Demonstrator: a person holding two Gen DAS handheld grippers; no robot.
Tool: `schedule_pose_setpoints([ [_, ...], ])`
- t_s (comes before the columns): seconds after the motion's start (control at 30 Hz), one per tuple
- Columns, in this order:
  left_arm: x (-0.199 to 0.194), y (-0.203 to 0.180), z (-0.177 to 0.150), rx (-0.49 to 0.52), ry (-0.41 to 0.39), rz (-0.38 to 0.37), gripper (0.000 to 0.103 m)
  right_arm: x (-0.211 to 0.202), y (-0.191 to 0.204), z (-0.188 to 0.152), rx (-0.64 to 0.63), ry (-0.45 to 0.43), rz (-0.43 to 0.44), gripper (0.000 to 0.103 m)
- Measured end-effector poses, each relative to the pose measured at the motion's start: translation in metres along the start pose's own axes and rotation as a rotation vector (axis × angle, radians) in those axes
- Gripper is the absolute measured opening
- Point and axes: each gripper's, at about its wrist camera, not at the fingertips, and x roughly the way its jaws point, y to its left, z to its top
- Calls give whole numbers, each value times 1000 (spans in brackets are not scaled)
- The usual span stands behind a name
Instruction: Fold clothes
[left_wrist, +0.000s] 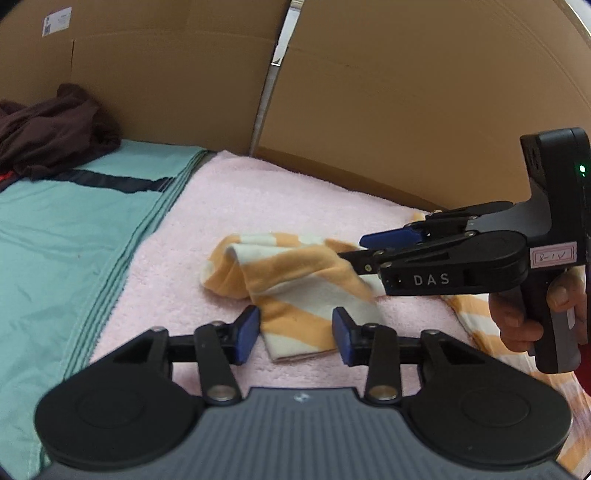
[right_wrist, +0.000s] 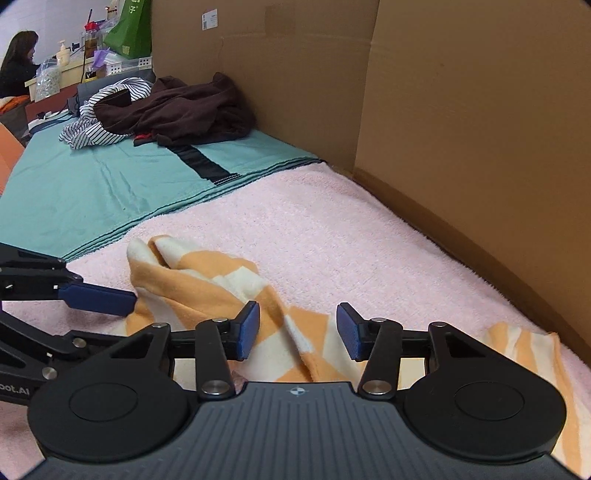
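Observation:
An orange-and-white striped cloth (left_wrist: 295, 273) (right_wrist: 207, 280) lies crumpled on a pink towel (left_wrist: 240, 206) (right_wrist: 332, 229). In the left wrist view my left gripper (left_wrist: 296, 334) is open, with a folded corner of the cloth lying between its blue pads, not squeezed. My right gripper (left_wrist: 364, 249) comes in from the right, held by a hand (left_wrist: 517, 321), its fingers spread at the cloth's raised edge. In the right wrist view the right gripper (right_wrist: 298, 330) is open over a strip of the cloth. One blue pad (right_wrist: 96, 299) of the left gripper touches the cloth's left side.
A cardboard wall (left_wrist: 406, 110) (right_wrist: 461, 129) closes off the back and right. A teal sheet (left_wrist: 66, 236) (right_wrist: 92, 184) lies to the left, with a dark maroon garment (left_wrist: 55, 129) (right_wrist: 184, 110) and a black-and-white striped garment (right_wrist: 92, 129). A person (right_wrist: 18, 62) sits far back left.

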Motion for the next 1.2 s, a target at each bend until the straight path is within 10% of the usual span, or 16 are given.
schedule_pose_setpoints([
  [0.1,-1,1,1,4,-2,-4,4,-10,-4,-5,30,-21,31,5],
  [0.4,0,-8,47,218,-34,192,2,-55,-25,-10,148,-173,44,4],
  [0.6,-32,16,85,155,-170,340,1,-81,-29,-25,238,-242,138,5],
  [0.77,-35,23,67,109,-93,266,5,-78,-16,-45,184,-190,106,5],
  [0.97,-8,18,38,88,27,192,18,-73,-24,-55,190,-85,68,16],
  [1.07,0,17,33,39,55,171,18,-88,-28,-49,231,-167,78,47],
  [1.2,-6,4,15,33,46,155,27,-88,-34,-27,259,-261,60,53],
])
